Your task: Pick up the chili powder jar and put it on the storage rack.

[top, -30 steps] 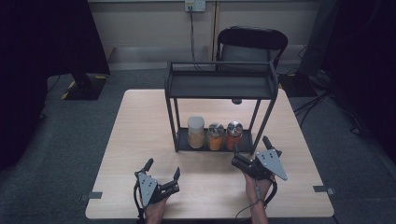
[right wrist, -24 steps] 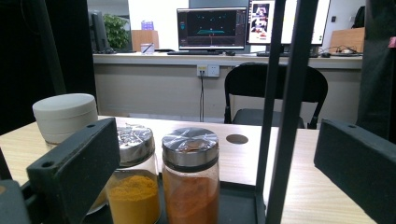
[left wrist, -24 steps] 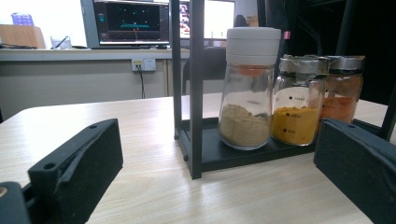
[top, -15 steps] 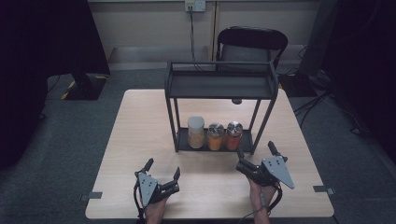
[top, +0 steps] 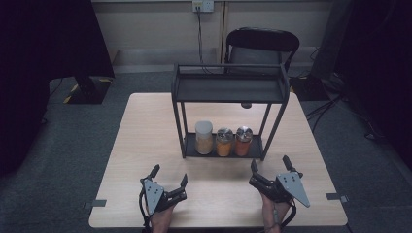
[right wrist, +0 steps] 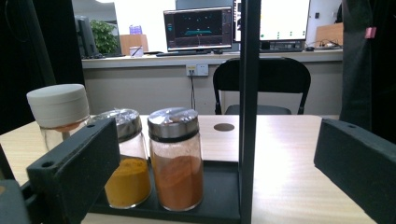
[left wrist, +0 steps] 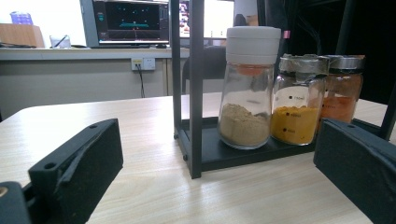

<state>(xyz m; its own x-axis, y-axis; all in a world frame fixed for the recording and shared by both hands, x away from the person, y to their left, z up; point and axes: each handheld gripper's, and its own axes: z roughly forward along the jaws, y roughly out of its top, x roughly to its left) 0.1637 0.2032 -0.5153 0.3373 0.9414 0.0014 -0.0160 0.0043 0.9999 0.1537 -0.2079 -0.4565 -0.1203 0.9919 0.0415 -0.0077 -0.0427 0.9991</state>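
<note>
A black two-tier rack (top: 228, 90) stands mid-table. Three spice jars line its bottom shelf: a white-lidded jar of tan powder (top: 204, 138), a metal-lidded jar of yellow powder (top: 224, 142) and a metal-lidded jar of orange-red powder (top: 243, 141). My left gripper (top: 170, 173) rests near the front edge, open, with nothing between its fingers; its view faces the white-lidded jar (left wrist: 247, 93). My right gripper (top: 269, 162) sits open in front of the rack's right end. Its view faces the orange-red jar (right wrist: 177, 163), with a rack post (right wrist: 248, 93) just to the right of it.
The wooden table (top: 145, 126) has bare surface left of the rack and along the front. A black folding chair (top: 262, 46) stands behind the far edge. A small dark round spot (top: 246, 105) lies on the table behind the rack.
My right gripper has drawn back a little from the rack toward the front edge and slightly to the right. The left gripper and the jars have stayed put.
</note>
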